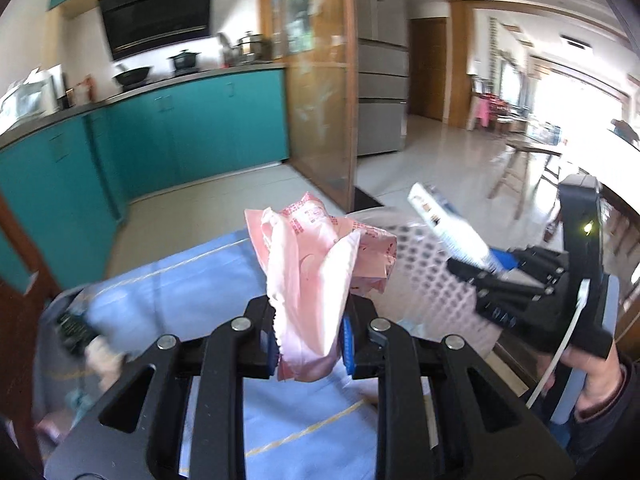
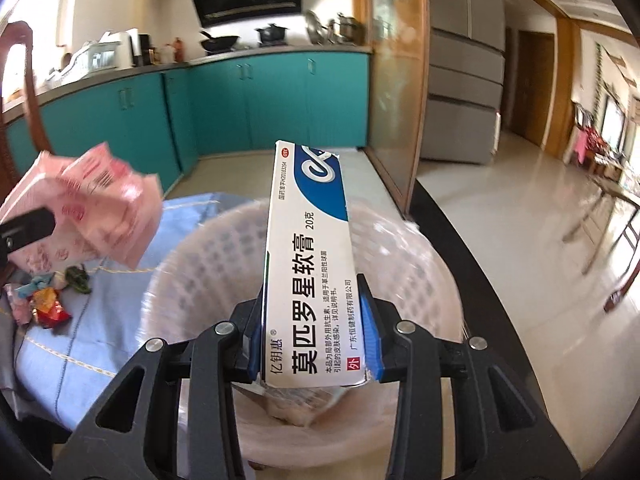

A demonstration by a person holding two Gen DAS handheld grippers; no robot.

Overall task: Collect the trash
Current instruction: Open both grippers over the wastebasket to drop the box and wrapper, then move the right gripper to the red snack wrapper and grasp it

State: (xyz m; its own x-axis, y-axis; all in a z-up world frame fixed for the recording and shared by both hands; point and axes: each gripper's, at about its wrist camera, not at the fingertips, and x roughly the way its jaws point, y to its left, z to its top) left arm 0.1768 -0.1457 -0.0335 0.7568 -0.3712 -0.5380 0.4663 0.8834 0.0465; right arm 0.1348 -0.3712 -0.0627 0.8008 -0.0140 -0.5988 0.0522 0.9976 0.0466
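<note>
1. Our left gripper (image 1: 308, 340) has its fingers closed on a crumpled pink wrapper (image 1: 316, 264), which stands up between the blue pads and flops over at the top.
2. Our right gripper (image 2: 312, 344) clamps a white-and-blue ointment box (image 2: 310, 264) by its lower end, so most of the box sticks out past the fingers.
3. In the right wrist view the box hangs over the open mouth of the white lattice wastebasket (image 2: 192, 264), which carries a clear liner and seems to hold some scraps at the bottom.
4. The pink wrapper is up in the air just left of the basket, above the worktop's pale blue cloth (image 1: 168, 300), not yet over the rim as far as we can judge.
5. More trash is left to gather: a small heap of candy wrappers (image 2: 46, 306) lies on the cloth on the left.
6. Risks we see:
   - If we let the wrapper go here, it is light and could drift onto the cloth or the floor, not into the basket.
   - The long box, released at a tilt, could strike the rim and tip out.
   - With both grippers near the same opening, they could knock together or nudge the light basket towards the worktop edge.
</note>
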